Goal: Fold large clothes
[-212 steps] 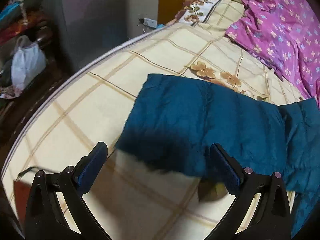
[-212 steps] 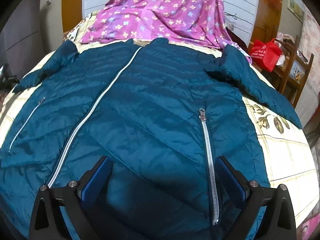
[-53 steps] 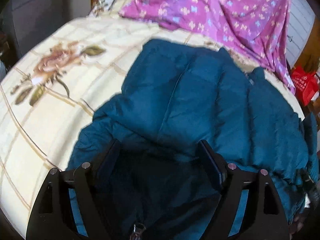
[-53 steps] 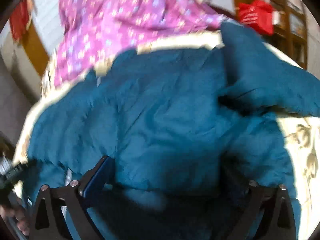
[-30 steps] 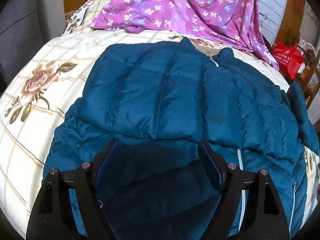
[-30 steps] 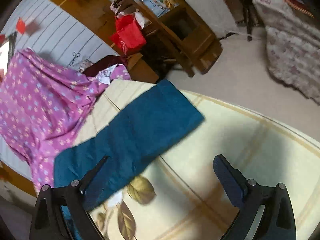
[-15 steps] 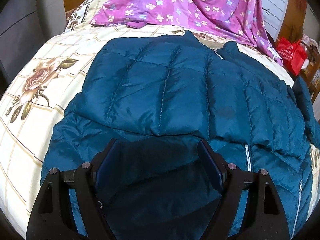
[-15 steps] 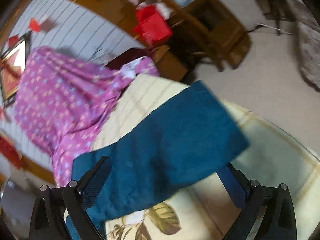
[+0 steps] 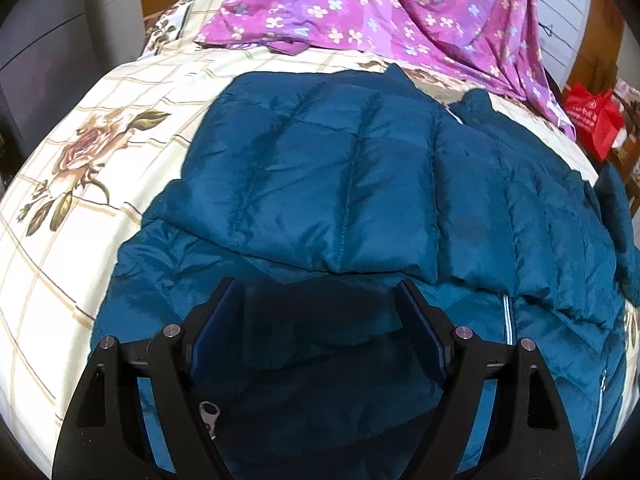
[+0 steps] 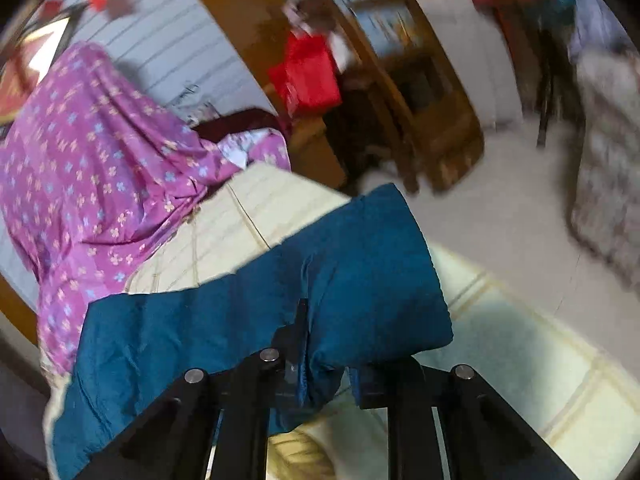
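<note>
A teal quilted jacket (image 9: 360, 184) lies spread on the bed, its left sleeve folded across the chest. My left gripper (image 9: 318, 320) is open and empty, just above the jacket's lower front near a zipper pull (image 9: 209, 412). My right gripper (image 10: 324, 364) is shut on the jacket's right sleeve (image 10: 320, 280) close to the cuff, at the bed's right side. The sleeve's cuff end bulges past the fingers.
The bed sheet (image 9: 60, 200) is cream with checks and roses. A purple flowered blanket (image 9: 380, 4) lies at the head of the bed. A red bag (image 9: 592, 116) and a wooden chair (image 10: 400, 80) stand beside the bed on the right.
My right gripper has closed on the right sleeve near the cuff; it was open over the sleeve half a second ago. My left gripper has barely moved.
</note>
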Demonstrator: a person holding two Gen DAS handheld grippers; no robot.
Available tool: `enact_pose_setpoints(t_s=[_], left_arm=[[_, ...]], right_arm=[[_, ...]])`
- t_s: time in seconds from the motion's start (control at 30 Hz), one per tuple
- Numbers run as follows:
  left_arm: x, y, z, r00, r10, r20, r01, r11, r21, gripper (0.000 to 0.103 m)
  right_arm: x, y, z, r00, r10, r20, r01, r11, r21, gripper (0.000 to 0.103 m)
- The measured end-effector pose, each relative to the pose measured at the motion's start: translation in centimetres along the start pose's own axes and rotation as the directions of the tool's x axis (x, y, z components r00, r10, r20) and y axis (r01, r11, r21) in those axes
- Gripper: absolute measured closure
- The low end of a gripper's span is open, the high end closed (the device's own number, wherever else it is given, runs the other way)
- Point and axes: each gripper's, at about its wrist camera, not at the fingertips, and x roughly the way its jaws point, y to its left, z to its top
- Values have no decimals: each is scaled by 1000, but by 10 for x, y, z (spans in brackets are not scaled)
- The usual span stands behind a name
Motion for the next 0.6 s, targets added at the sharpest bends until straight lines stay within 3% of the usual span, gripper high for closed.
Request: enact_pose_setpoints(t_s=[0.13, 0.23, 0.33, 0.47, 0.6], left_arm=[[-4, 11, 3, 1000, 1, 10, 0, 999, -42, 23], [-4, 17, 6, 1000, 19, 10, -18, 998, -61, 23], [-1, 22, 7, 999, 36, 1, -36, 997, -72, 23], [2, 28, 8, 998, 66, -9, -66, 995, -76, 23], [1, 40, 10, 998, 59, -18, -61, 992, -113, 23]], right_arm=[[-52, 39, 9, 993, 11, 114, -5, 998, -56, 89], [-90, 76, 11, 983, 79, 167, -62, 993, -103, 90], [-127, 133, -7, 962, 210, 173, -182, 969, -169, 90], [-150, 208, -66, 928, 349, 129, -313, 921, -232, 90], [-139, 275, -142, 893, 449, 36, -429, 873, -233, 90]])
